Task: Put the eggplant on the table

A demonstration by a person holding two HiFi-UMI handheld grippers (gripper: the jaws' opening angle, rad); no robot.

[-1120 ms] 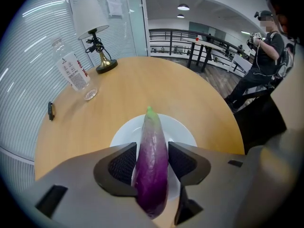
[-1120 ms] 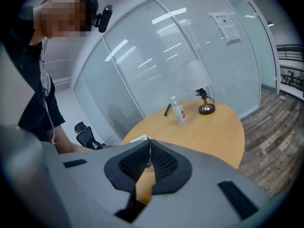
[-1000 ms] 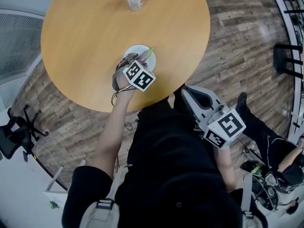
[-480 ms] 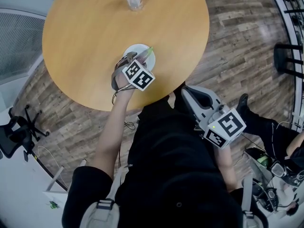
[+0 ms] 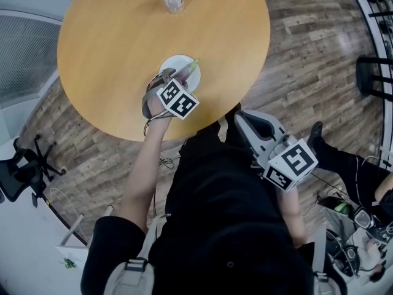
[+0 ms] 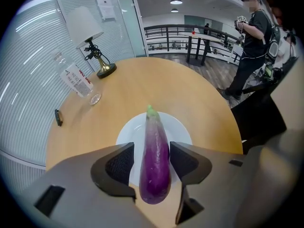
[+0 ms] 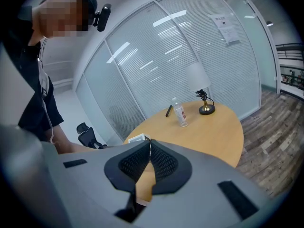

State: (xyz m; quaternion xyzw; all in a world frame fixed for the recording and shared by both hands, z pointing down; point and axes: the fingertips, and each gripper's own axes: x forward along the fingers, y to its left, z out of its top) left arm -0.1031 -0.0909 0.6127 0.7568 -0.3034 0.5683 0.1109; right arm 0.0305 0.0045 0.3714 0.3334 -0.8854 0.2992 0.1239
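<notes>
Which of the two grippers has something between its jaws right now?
The left gripper: a purple eggplant sits between its parted jaws, over the white plate. The right gripper has its jaws pressed together with nothing in them.

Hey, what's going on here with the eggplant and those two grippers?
A person is working two handheld grippers at a round wooden table. The left gripper has its jaws either side of the purple eggplant, which lies over the white plate. A sliver of plate shows beside one pad, so it doesn't look clamped. The right gripper is shut and empty, held back beyond the table's edge. The eggplant isn't on the bare table yet.
</notes>
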